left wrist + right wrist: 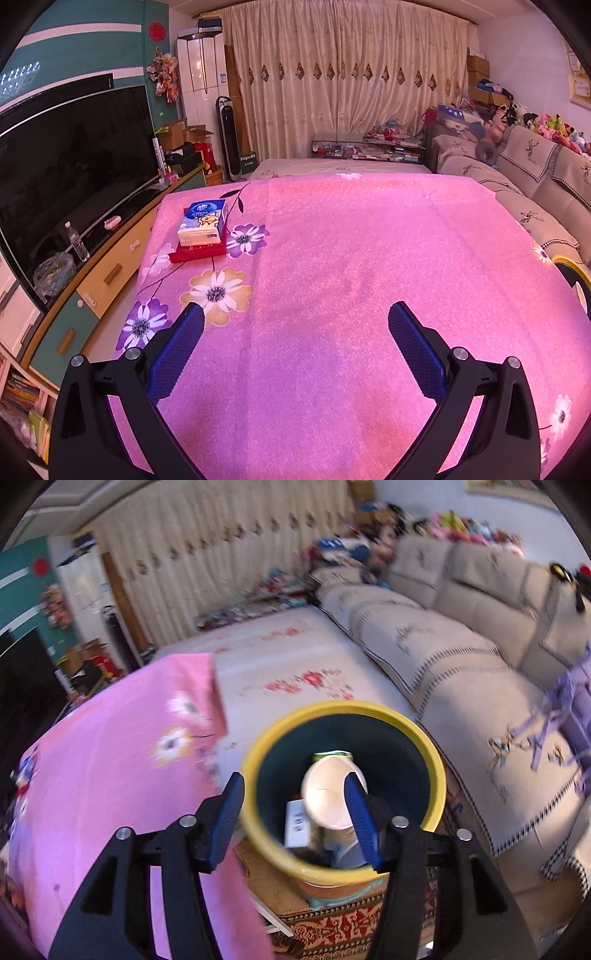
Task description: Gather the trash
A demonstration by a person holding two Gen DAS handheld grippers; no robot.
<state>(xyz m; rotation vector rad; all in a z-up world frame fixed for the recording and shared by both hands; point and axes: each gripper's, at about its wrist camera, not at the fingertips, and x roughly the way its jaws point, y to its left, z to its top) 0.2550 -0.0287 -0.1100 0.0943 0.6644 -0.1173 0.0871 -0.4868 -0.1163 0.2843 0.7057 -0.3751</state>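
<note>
two grippers are in use, both with jaws spread wide and nothing held between them. largest item first: the pink floral tablecloth [332,258] covers the table below the left gripper [295,317]; the cloth ahead of that gripper carries no visible trash. only a tissue pack [203,223] on a red box [199,253] sits at 10 o'clock, well apart from the fingers. next in size: the yellow-rimmed bin [255,771] stands beside the table edge, next to the sofa [461,657]. the right gripper [295,790] hangs directly over its mouth, one finger outside the rim at 9 o'clock, the other over the opening at 3 o'clock. smallest: a white paper cup [325,794] lies inside the bin just beside the 3 o'clock finger, with its round face toward the camera. whether it touches the pad cannot be determined; the frame is blurred. other trash lies below the cup. judgement: the right hand is nearer the bin, and collection appears close to complete.
</note>
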